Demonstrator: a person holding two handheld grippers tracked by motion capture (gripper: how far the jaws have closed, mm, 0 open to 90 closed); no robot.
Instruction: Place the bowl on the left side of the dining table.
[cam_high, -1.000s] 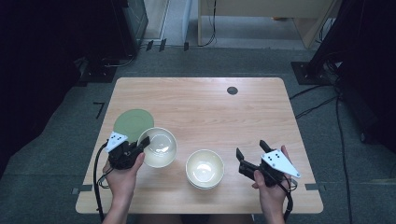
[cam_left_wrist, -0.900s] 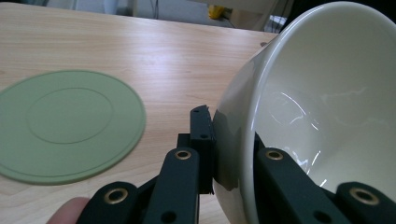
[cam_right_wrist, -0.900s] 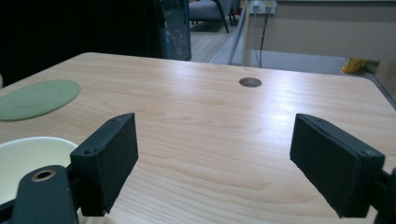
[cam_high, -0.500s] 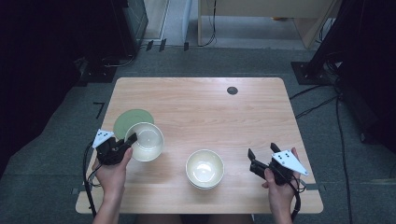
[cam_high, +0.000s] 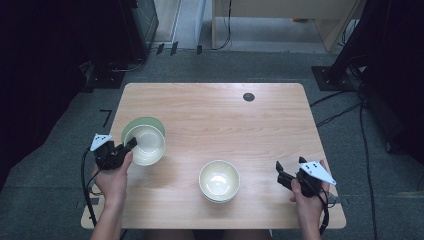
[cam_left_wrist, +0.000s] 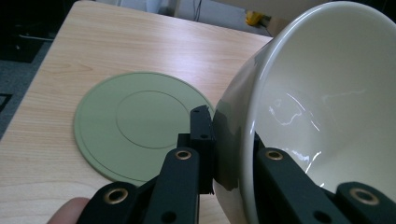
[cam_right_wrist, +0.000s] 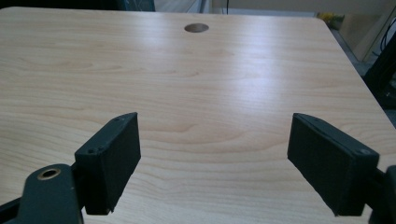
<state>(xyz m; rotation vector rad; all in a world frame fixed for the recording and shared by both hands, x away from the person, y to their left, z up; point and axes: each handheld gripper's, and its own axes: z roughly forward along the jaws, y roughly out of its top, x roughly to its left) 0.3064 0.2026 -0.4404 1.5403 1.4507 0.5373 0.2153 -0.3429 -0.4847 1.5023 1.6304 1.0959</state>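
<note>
Left tool (cam_high: 121, 151): clamped on rim of bowl (cam_high: 145, 144), one jaw inside, one outside, as confirmed in left gripper view. Bowl now carried left from a second ago, off its earlier spot near worktop centre and over green plate (cam_high: 142, 123); plate largely covered in high view, far edge alone visible. In left gripper view bowl (cam_left_wrist: 322, 112) tilted, raised clear of plate (cam_left_wrist: 135, 135), not yet seated. Contact between bowl base and plate: cannot tell from high view.

Right tool (cam_high: 285, 176): jaws wide apart, holding nothing, withdrawn toward near right corner of worktop (cam_high: 210, 110) compared with a second ago. Bare wood ahead of it in right gripper view.

Stacked bowls (cam_high: 219, 180): unmoved, near front centre, well apart from both tools.

Judgement: transfer of bowl to plate nearly complete; lowering, levelling and release outstanding. Risk: tilt at rim grip, possible off-centre landing.
</note>
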